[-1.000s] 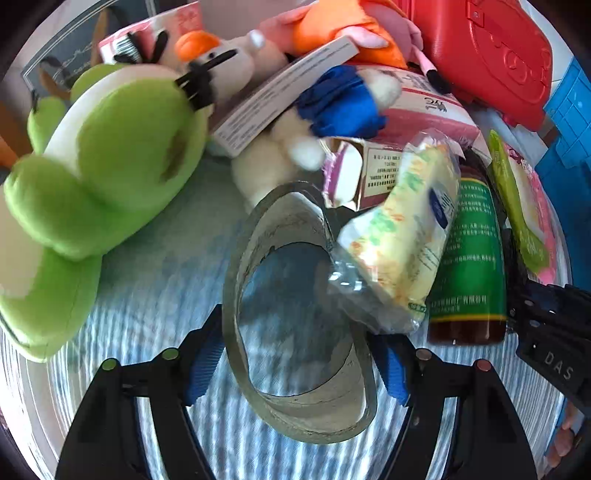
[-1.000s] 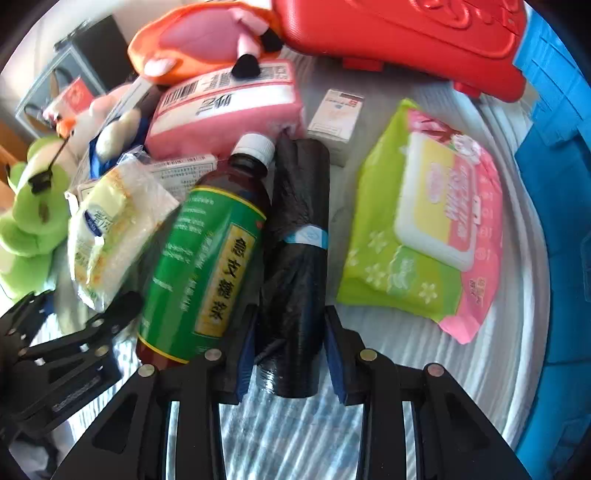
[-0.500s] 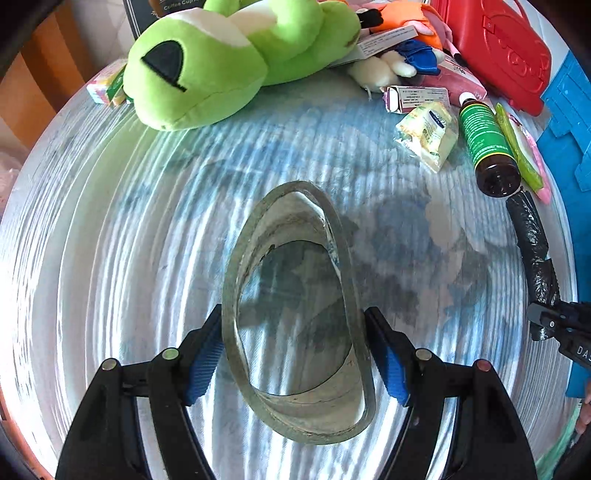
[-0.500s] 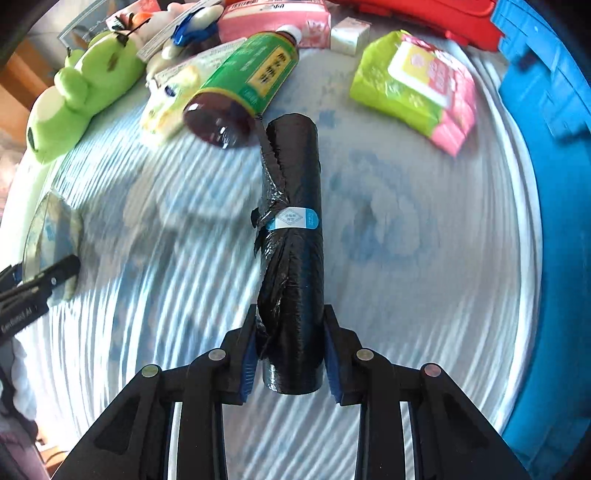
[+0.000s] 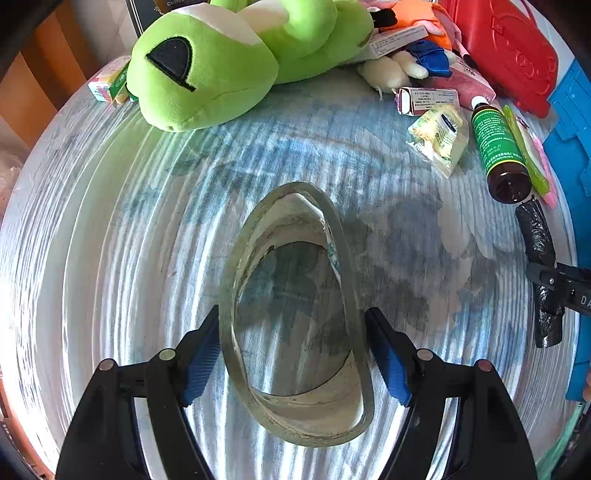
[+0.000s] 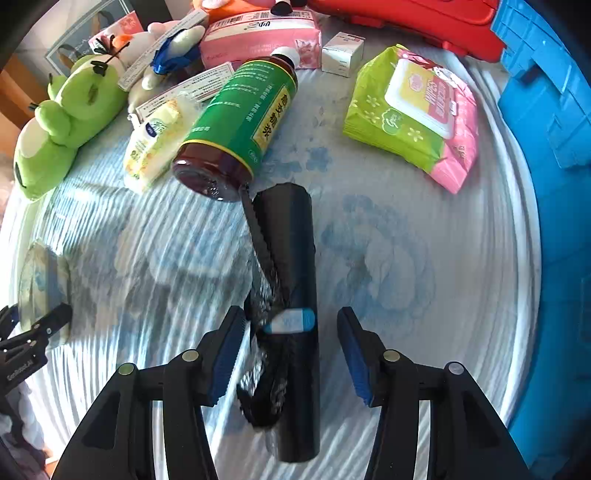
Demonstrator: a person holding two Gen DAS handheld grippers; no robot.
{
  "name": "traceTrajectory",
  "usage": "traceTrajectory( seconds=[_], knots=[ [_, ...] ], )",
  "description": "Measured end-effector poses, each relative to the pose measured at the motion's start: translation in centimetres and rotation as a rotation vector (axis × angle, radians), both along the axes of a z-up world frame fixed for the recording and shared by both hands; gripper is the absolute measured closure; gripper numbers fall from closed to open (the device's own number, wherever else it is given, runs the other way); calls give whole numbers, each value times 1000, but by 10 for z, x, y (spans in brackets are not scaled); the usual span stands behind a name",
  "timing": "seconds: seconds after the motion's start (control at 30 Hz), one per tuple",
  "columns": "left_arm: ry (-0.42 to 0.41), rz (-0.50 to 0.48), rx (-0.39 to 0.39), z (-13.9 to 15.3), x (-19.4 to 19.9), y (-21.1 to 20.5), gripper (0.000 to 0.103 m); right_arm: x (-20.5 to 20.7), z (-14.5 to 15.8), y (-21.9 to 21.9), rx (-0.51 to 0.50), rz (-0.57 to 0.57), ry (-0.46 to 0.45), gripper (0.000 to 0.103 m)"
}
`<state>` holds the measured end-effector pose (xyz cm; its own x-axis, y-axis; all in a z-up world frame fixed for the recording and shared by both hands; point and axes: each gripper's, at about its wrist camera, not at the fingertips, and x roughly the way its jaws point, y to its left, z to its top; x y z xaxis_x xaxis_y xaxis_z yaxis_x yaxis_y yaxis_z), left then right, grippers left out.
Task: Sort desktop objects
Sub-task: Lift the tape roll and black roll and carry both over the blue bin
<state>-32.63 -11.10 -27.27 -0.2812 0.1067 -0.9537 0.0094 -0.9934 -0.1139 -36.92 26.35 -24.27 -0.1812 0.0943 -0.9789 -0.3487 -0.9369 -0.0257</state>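
Note:
My left gripper (image 5: 293, 354) is shut on a greyish tape roll (image 5: 314, 417), its blue pads pressing both sides of the ring above the blue-and-white cloth. In the right wrist view, a black roll of bags (image 6: 291, 236) with a small blue-white label lies lengthwise between the jaws of my right gripper (image 6: 291, 354). Those jaws are opening. The right pad stands clear of the roll, and a loose flap hangs by the left pad. The left wrist view also shows the black roll (image 5: 539, 240) at the far right.
At the far side lie a green frog plush (image 5: 207, 74), a brown bottle with a green label (image 6: 240, 122), a yellow sachet (image 6: 151, 147), a pink tissue pack (image 6: 258, 33) and a wipes pack (image 6: 413, 110). A red case (image 6: 406, 22) and a blue crate (image 6: 554, 147) border the right.
Both grippers have drawn back from the pile toward the near side, each carrying its item. The right jaws, shut on the black roll before, have parted from it.

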Motion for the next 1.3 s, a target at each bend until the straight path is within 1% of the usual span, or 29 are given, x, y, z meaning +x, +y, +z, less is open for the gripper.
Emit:
traceTrajectory(
  seconds=[0.03,0.13,0.27,0.37,0.4,0.43,0.47,0.53,0.57,0.6,0.63,0.67,0.7,0.77,0.8,0.93,1.13,1.3],
  knots=[
    [7,3,-3,0,-1,0,30,-1,-2,0,6,0,-10,55],
    [23,4,-24,3,4,3,33,2,-1,-6,47,14,11,71],
    [62,-1,-52,16,22,5,33,15,2,-12,25,8,27,71],
    [119,-15,-76,34,41,6,33,27,13,-23,0,16,57,71],
    [141,-21,-81,39,49,-2,33,32,19,-29,-5,23,74,71],
    [165,-26,-84,47,56,-3,33,36,26,-35,-6,31,92,71],
    [190,-31,-89,60,46,12,33,40,34,-41,-5,41,111,71],
    [245,-41,-99,80,60,13,33,49,53,-56,-2,63,158,72],
    [269,-49,-104,87,65,21,33,53,63,-63,-2,72,182,72],
    [292,-54,-106,100,68,27,33,60,74,-69,3,82,212,72],
    [313,-59,-105,107,74,25,33,68,80,-74,8,91,243,71],
    [335,-63,-103,112,74,29,33,60,88,-91,16,100,274,71],
    [359,-67,-99,111,79,37,33,55,101,-94,22,109,303,71],
    [407,-75,-92,128,96,33,33,66,119,-113,40,123,362,71],
    [432,-78,-89,134,101,33,33,65,124,-113,53,126,388,71],
    [531,-96,-79,168,130,26,33,87,164,-136,121,121,492,71],
    [629,-137,-54,201,159,32,33,133,220,-159,208,102,600,71],
    [681,-165,-43,220,173,50,33,160,255,-159,263,85,681,71]
  ],
)
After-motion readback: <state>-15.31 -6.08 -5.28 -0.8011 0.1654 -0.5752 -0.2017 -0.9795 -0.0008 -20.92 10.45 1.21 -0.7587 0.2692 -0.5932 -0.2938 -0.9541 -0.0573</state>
